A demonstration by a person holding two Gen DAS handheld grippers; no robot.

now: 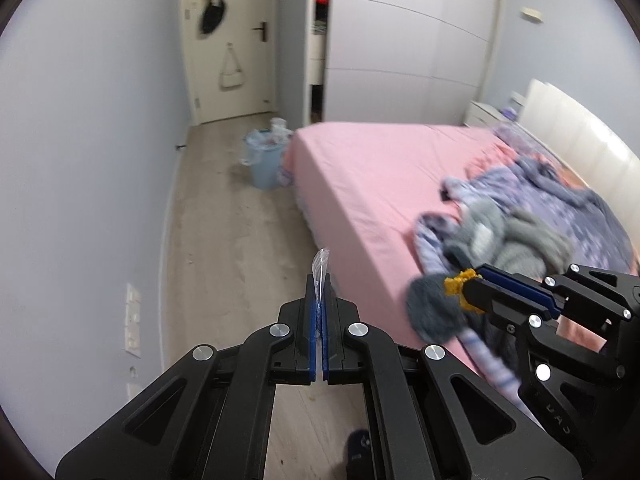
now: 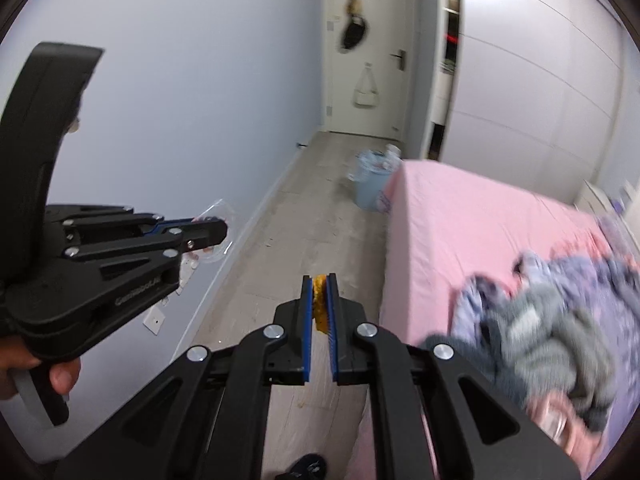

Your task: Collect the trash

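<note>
Bin at bed corner; door behind — clothes on bed

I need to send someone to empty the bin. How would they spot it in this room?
Find the pink bed and go to its foot corner, the end toward the white door. The bin stands on the wood floor right beside that corner. It is a pale blue bucket, heaped with rubbish, the only container on the floor.

Pink bed sheet, pale blue bin, purple patterned blanket, yellow scrap
</note>
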